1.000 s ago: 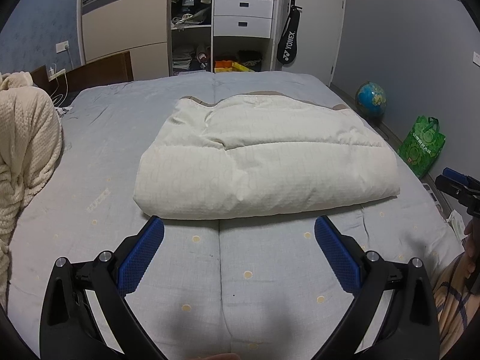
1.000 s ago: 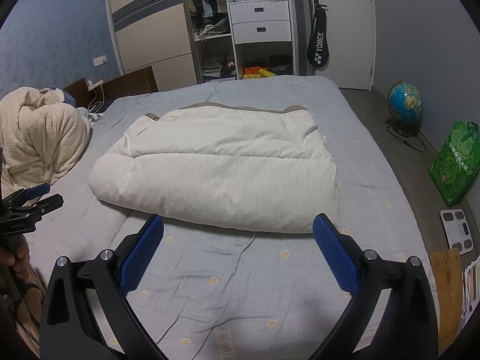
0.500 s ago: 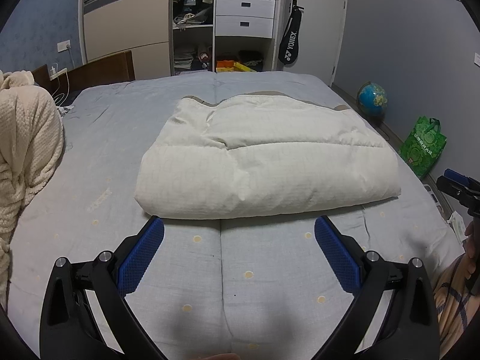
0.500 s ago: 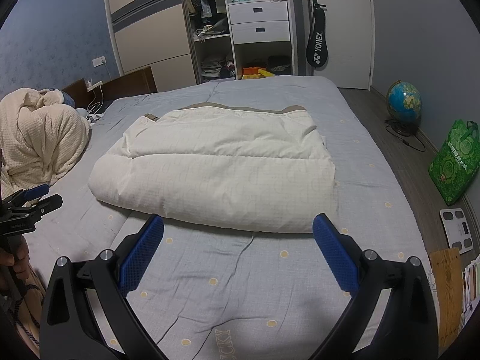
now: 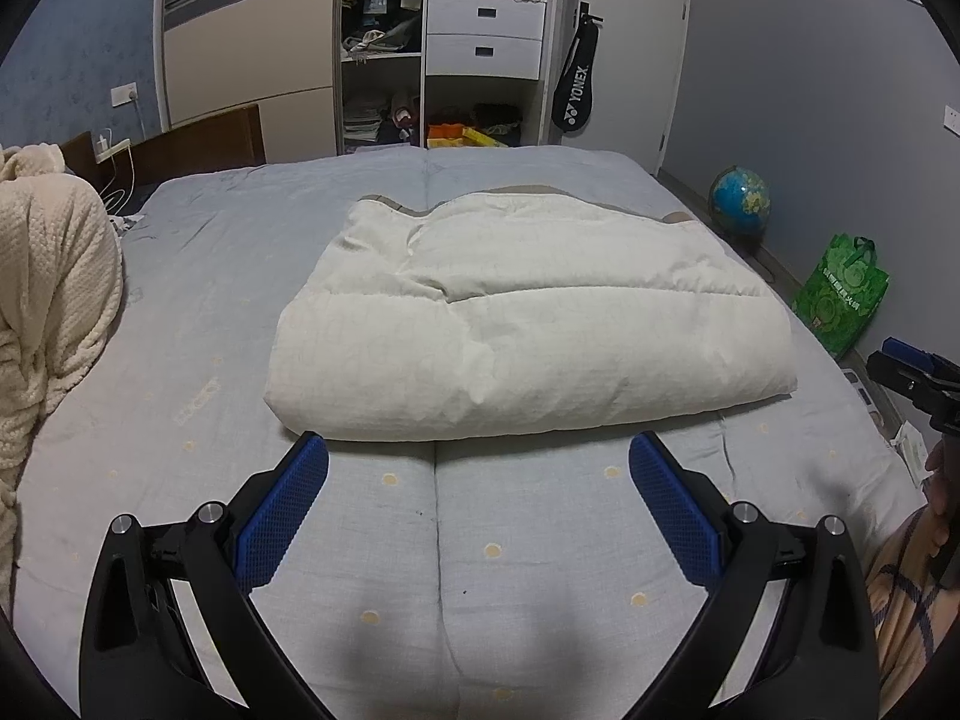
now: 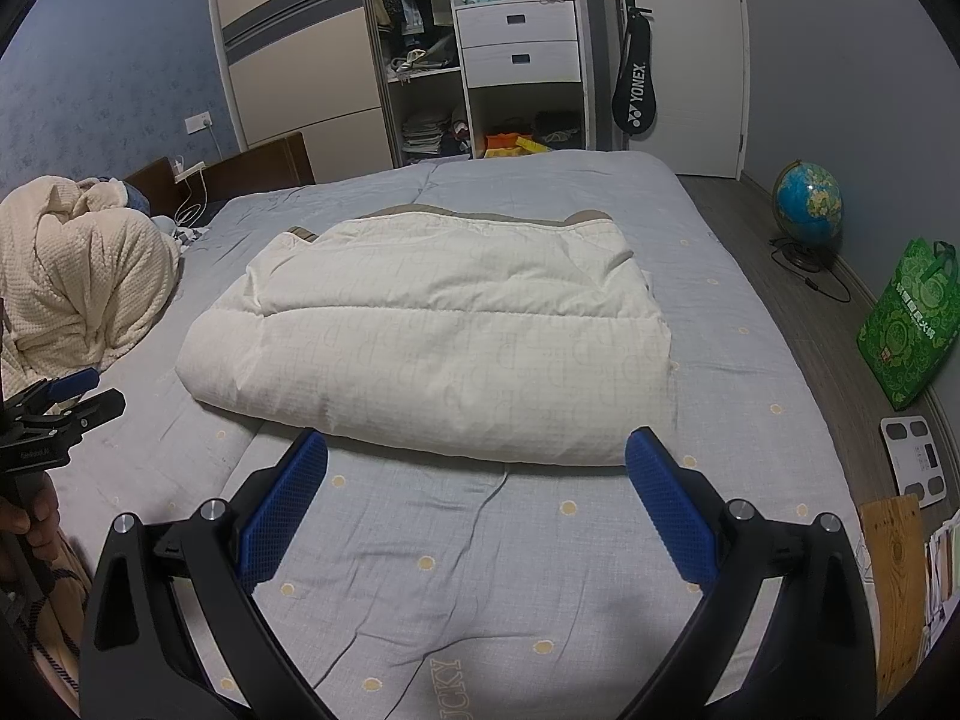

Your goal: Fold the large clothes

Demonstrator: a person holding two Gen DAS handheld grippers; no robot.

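A cream quilted duvet [image 5: 516, 324] lies folded into a thick rectangle in the middle of the grey bed [image 5: 210, 276]; it also shows in the right wrist view [image 6: 438, 348]. My left gripper [image 5: 477, 456] is open and empty, hovering over the sheet just short of the duvet's near folded edge. My right gripper [image 6: 477, 450] is open and empty too, just short of the same edge further right. Each gripper shows at the edge of the other's view: the right one [image 5: 912, 372], the left one [image 6: 60, 402].
A cream knitted blanket [image 5: 48, 300] is heaped at the bed's left side. On the floor to the right are a globe [image 6: 807, 204], a green bag [image 6: 906, 324] and a white scale [image 6: 915, 459]. An open wardrobe [image 5: 444, 48] stands behind the bed.
Both grippers stay open and nearly still. The views have shifted only slightly; the duvet has not moved.
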